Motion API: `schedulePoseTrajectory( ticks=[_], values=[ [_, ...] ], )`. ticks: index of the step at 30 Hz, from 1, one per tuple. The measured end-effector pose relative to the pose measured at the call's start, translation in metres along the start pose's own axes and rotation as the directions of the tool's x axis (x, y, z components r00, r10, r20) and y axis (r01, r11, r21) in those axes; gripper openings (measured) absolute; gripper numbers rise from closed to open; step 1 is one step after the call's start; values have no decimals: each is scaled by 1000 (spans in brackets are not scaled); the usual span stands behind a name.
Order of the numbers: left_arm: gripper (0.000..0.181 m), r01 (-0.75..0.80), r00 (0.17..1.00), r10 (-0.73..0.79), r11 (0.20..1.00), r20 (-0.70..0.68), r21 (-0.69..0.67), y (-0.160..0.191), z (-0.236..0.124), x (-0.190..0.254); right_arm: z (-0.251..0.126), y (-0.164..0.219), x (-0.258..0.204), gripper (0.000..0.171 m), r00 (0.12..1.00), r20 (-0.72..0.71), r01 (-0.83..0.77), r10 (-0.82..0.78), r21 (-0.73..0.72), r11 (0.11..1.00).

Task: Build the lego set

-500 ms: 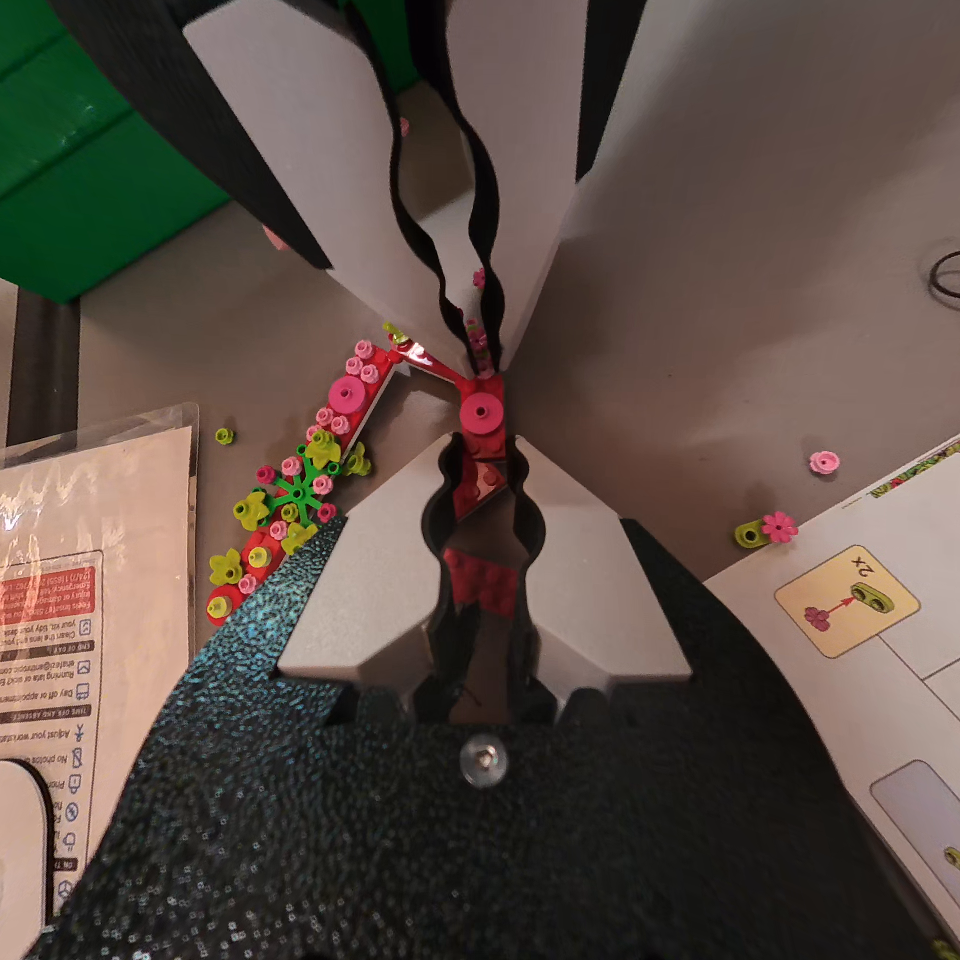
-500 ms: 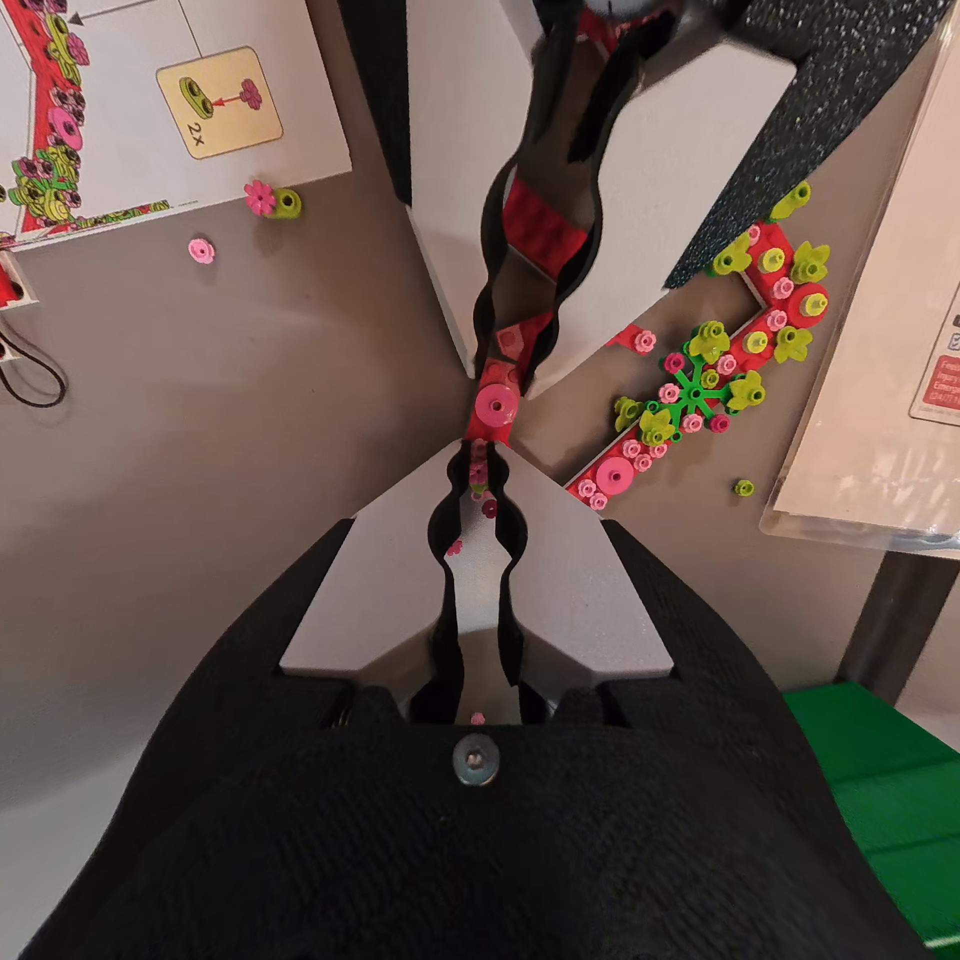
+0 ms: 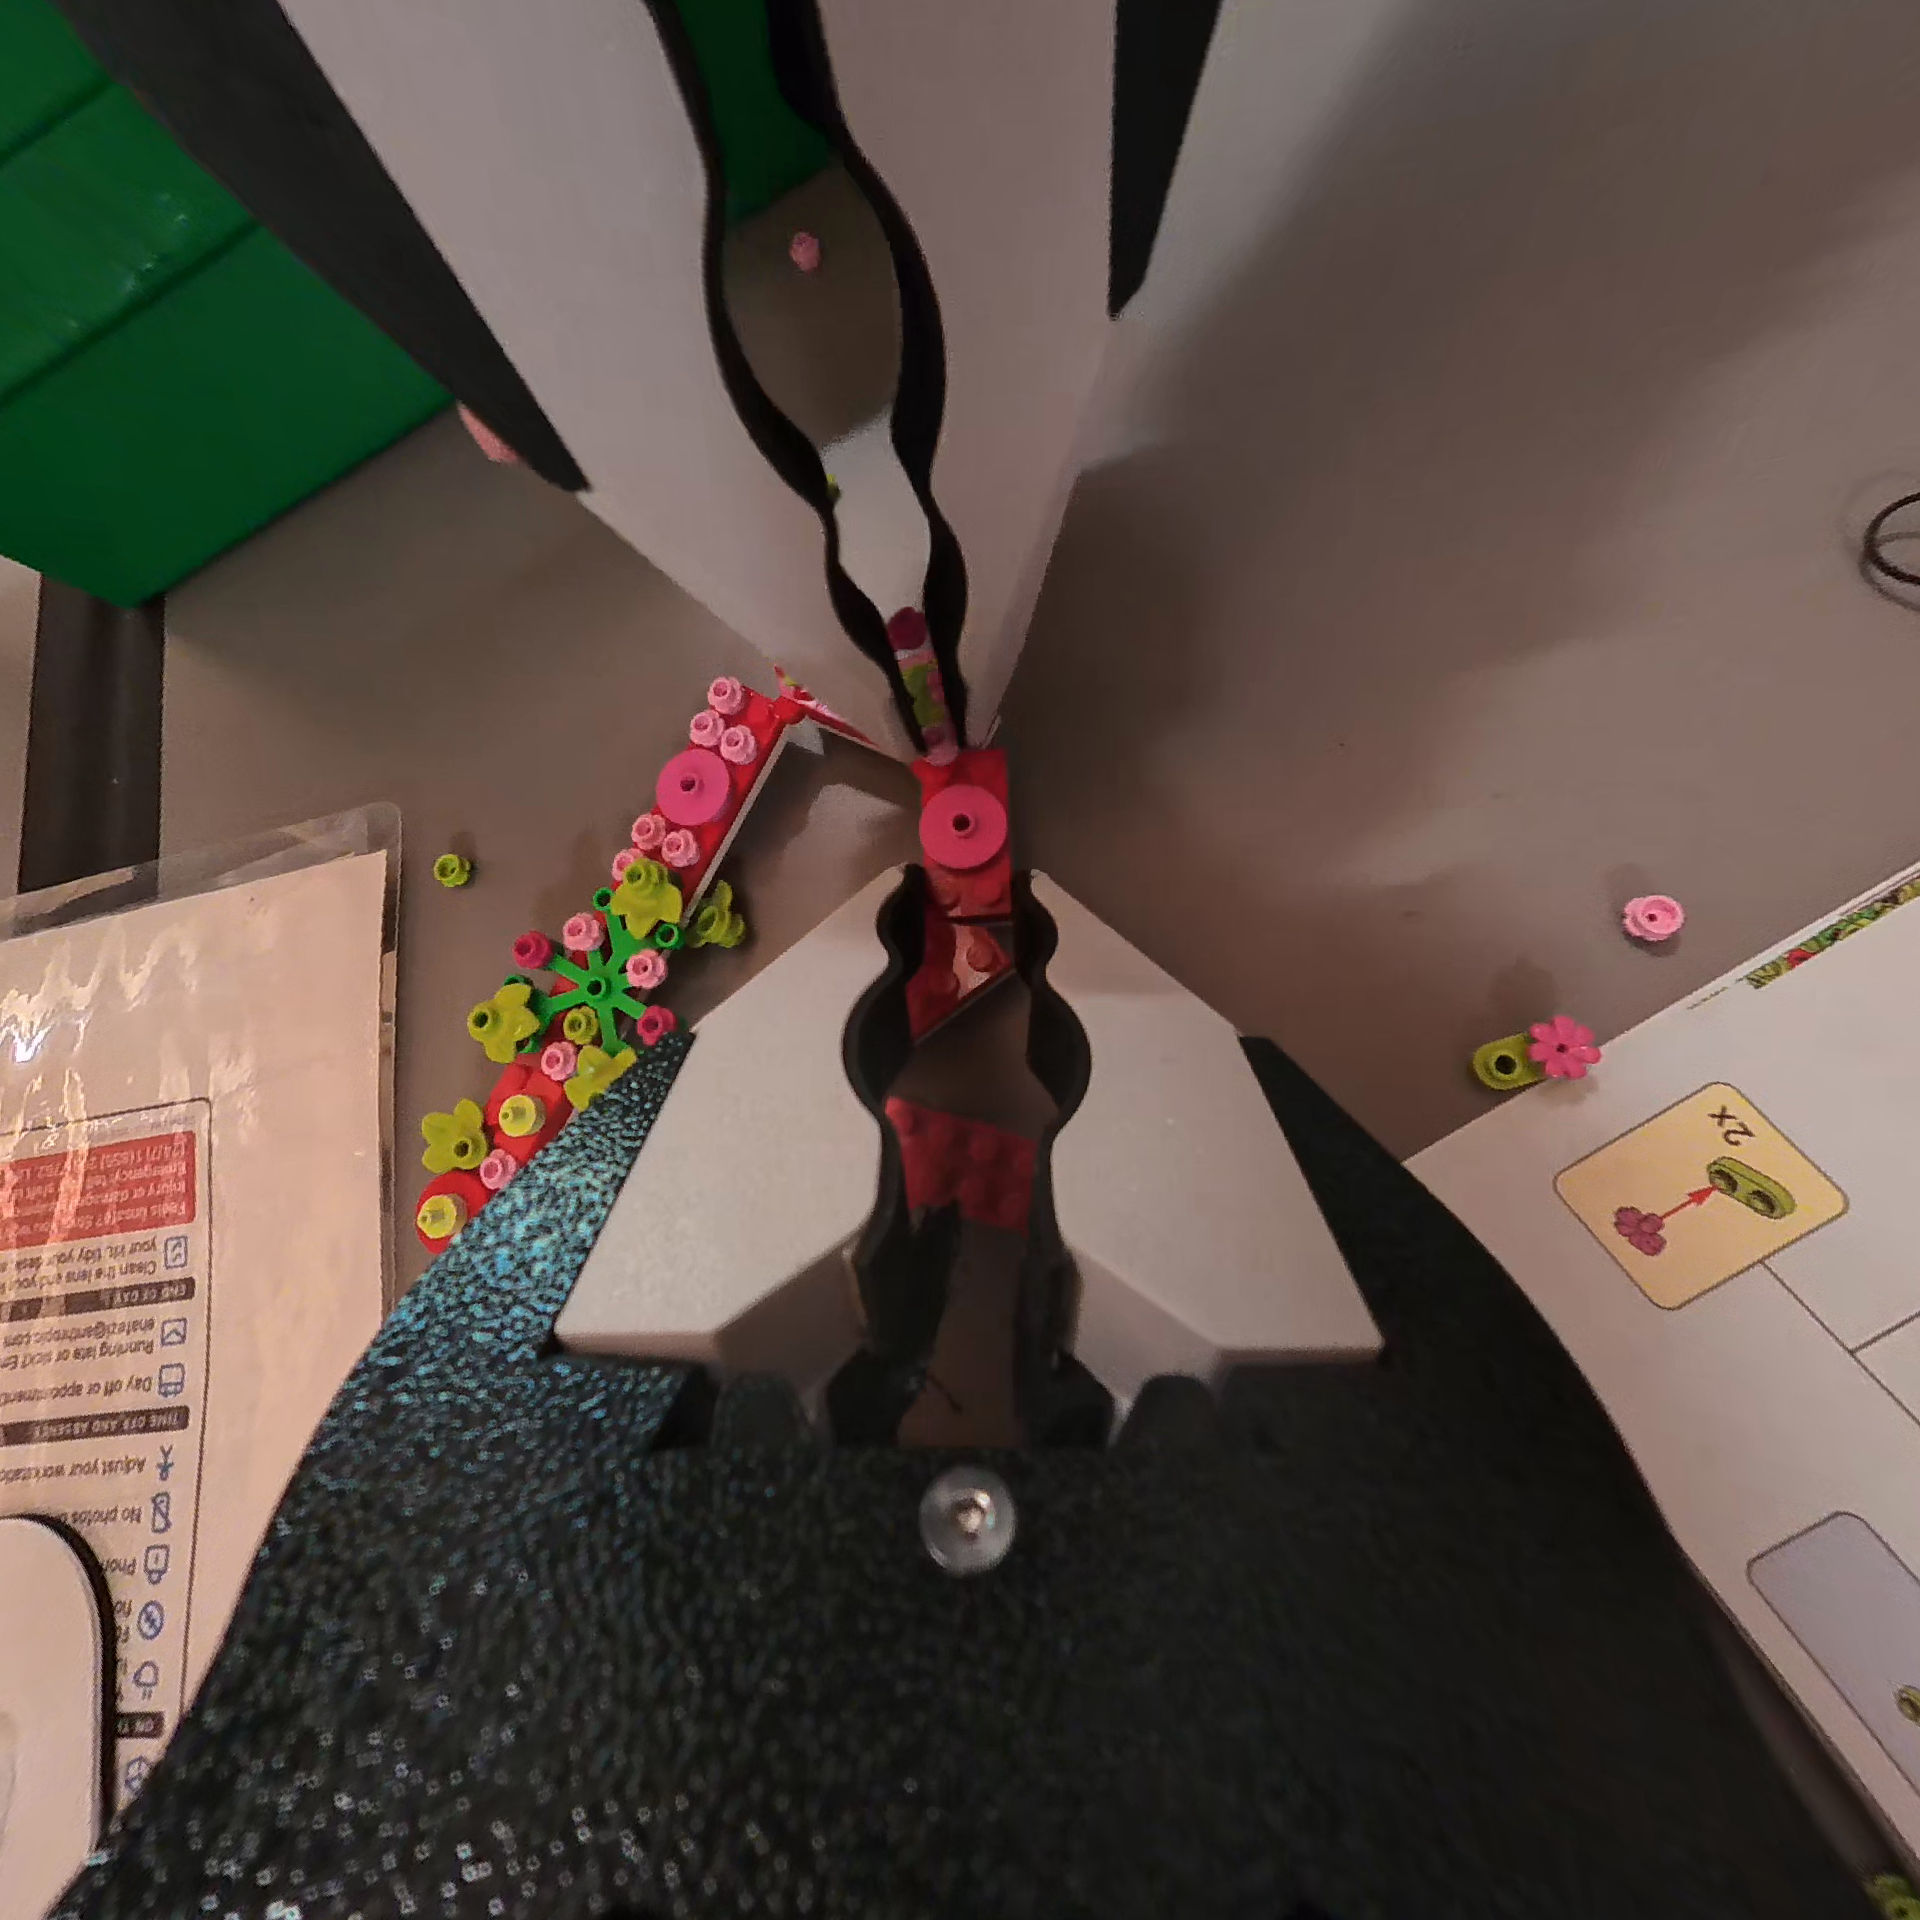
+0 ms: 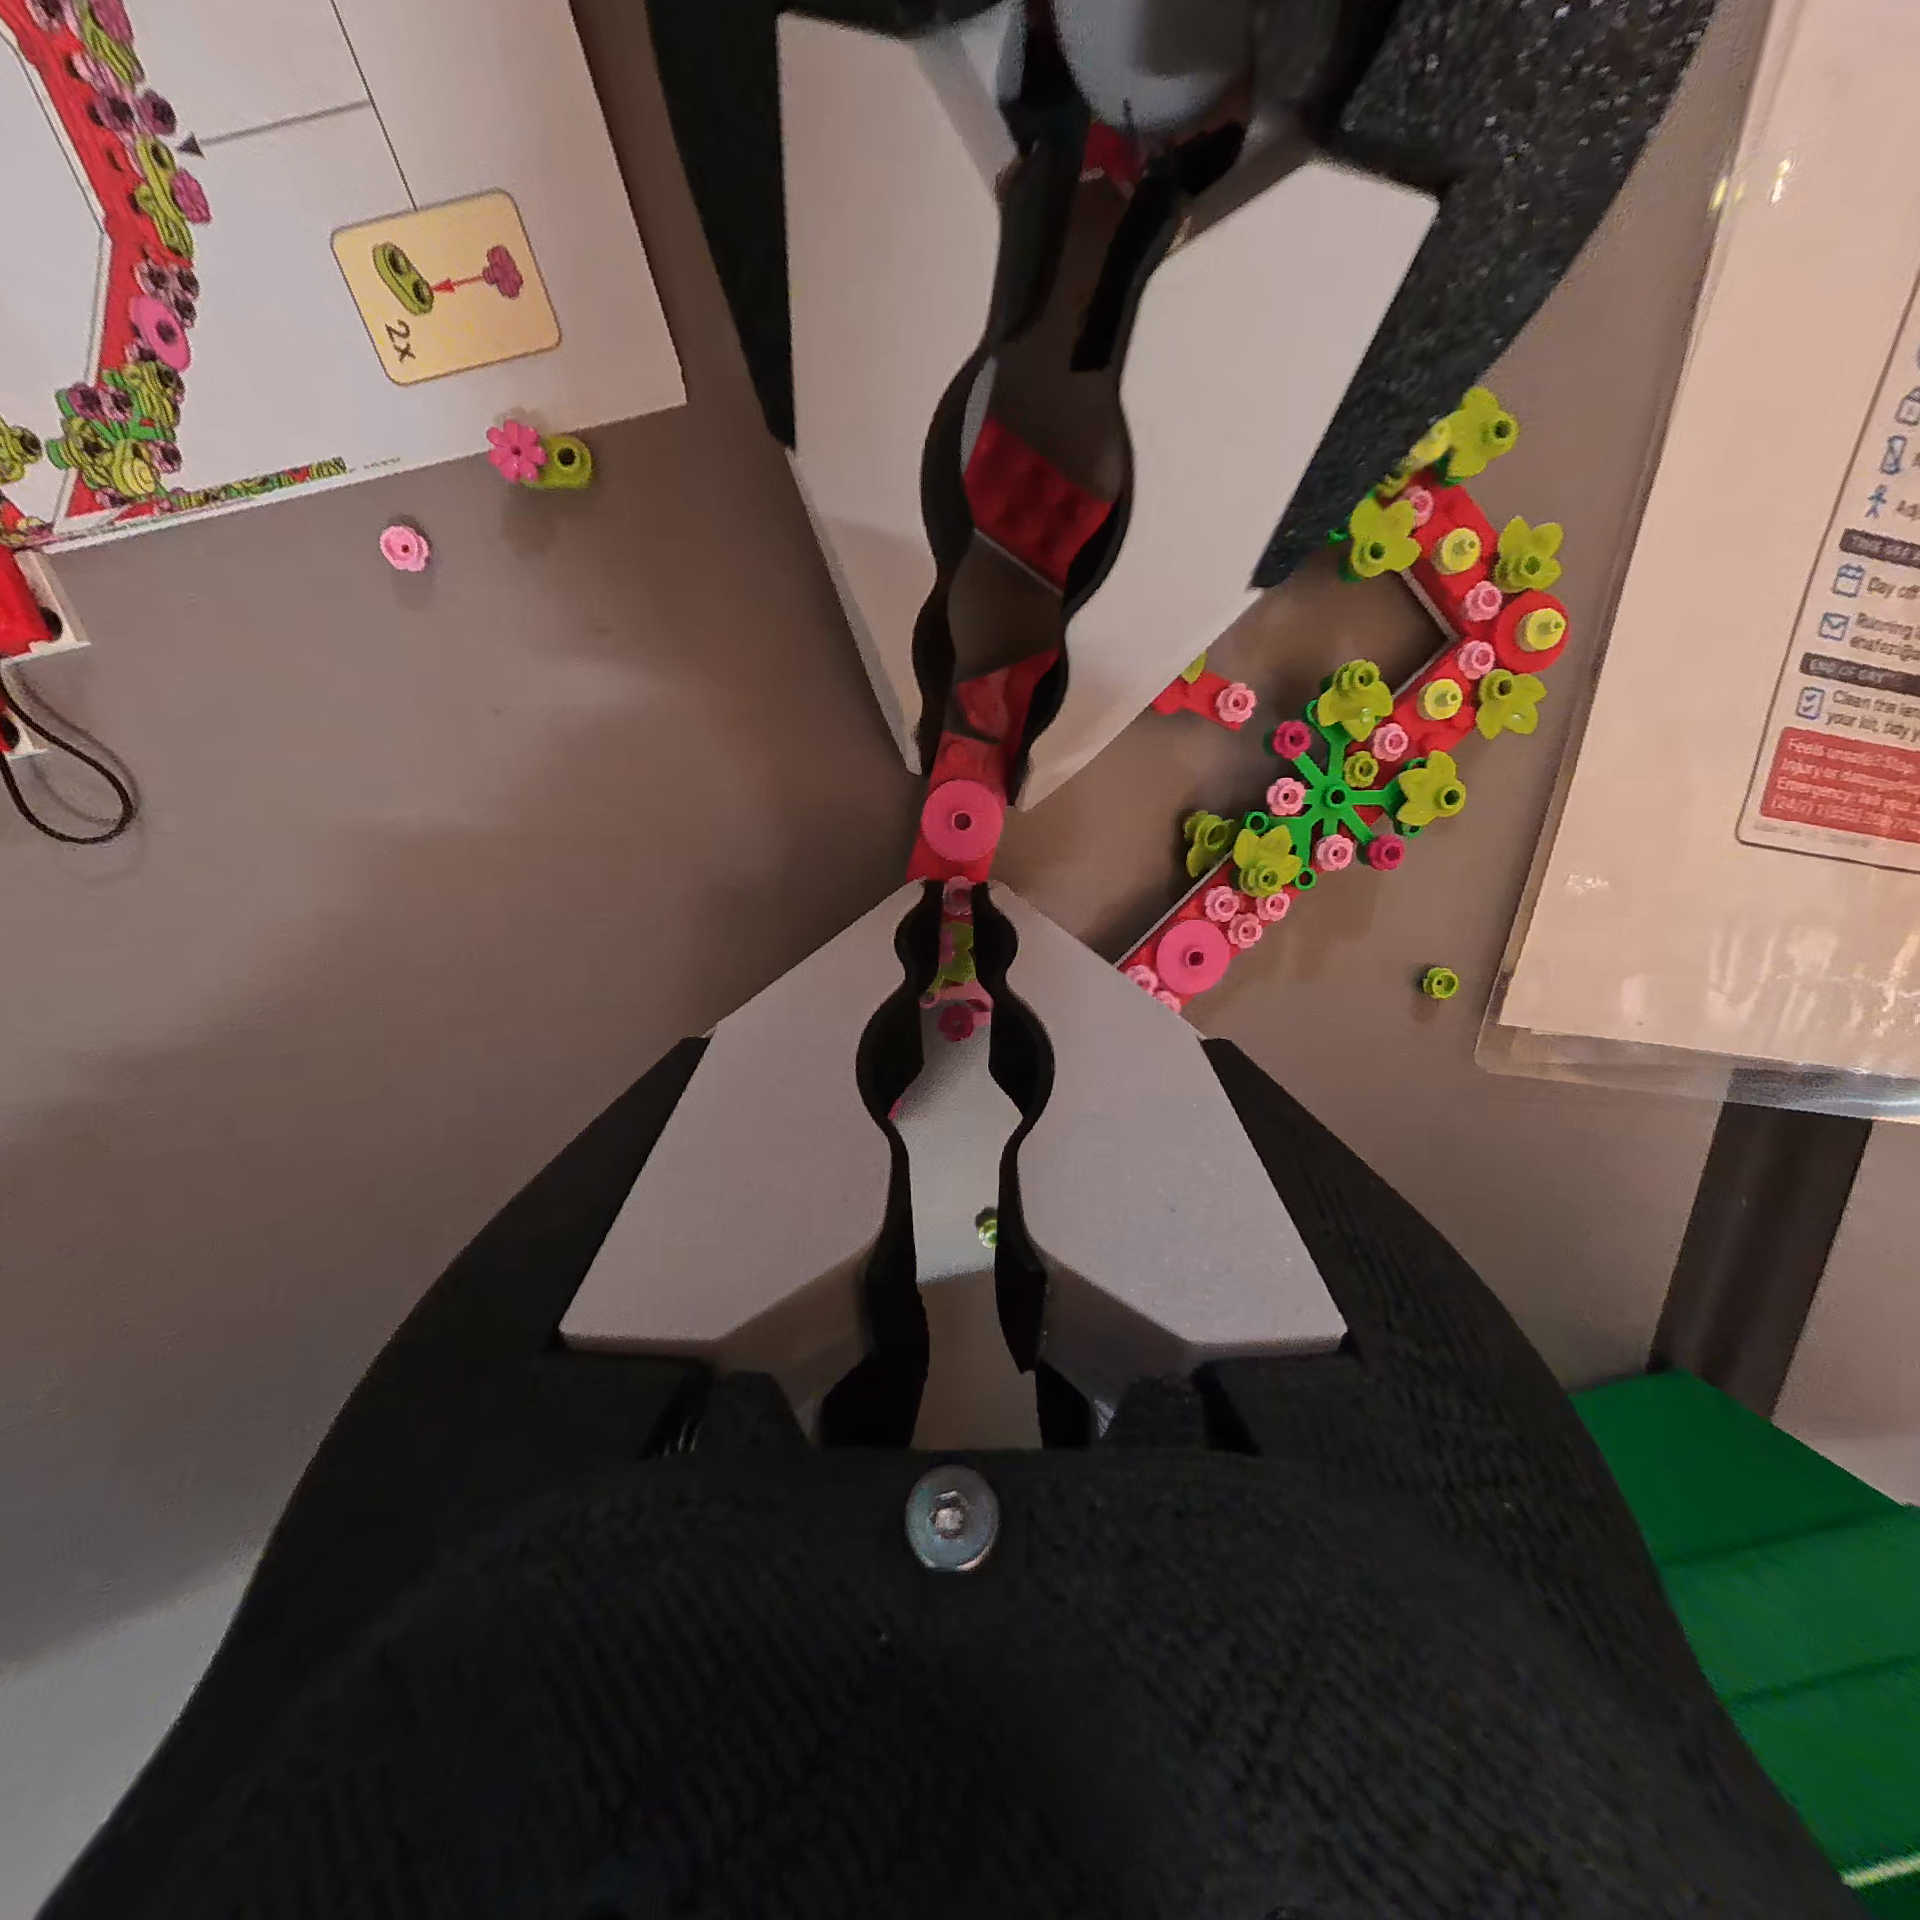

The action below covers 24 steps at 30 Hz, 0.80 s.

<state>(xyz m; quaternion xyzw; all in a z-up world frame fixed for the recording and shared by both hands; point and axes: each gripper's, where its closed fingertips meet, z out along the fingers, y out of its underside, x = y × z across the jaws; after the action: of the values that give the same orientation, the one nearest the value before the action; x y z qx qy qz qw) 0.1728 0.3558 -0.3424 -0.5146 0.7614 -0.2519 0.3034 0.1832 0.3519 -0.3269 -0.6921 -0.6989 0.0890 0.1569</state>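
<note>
bare grey table left of right gripper, flowered red strip crowding its right

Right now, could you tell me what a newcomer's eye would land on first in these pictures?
Two grippers meet tip to tip at centre, the left gripper and the right gripper both shut on a red strip bearing a pink disc. Beside them on the table lies a red arm crowded with pink, lime and green flowers.
</note>
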Motion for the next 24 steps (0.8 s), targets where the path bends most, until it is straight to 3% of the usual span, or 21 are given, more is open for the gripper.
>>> schedulePoseTrajectory(
  ticks=[1, 16, 24],
  values=[
    [16, -2, 1000, 2, 1000, 1, -1, 0, 0, 0, 0, -1, 1, 4, 1000, 0, -4, 4, 8, 1000],
    [16, -5, 1000, 5, 1000, -2, -4, 0, 0, 0, 6, 2, 1, 4, 999, 21, -30, 30, 8, 1000],
    [15, -2, 1000, 2, 1000, -2, 0, 0, 0, 0, 6, 1, -1, 13, 999, 29, -47, 46, 29, 998]
  ],
)
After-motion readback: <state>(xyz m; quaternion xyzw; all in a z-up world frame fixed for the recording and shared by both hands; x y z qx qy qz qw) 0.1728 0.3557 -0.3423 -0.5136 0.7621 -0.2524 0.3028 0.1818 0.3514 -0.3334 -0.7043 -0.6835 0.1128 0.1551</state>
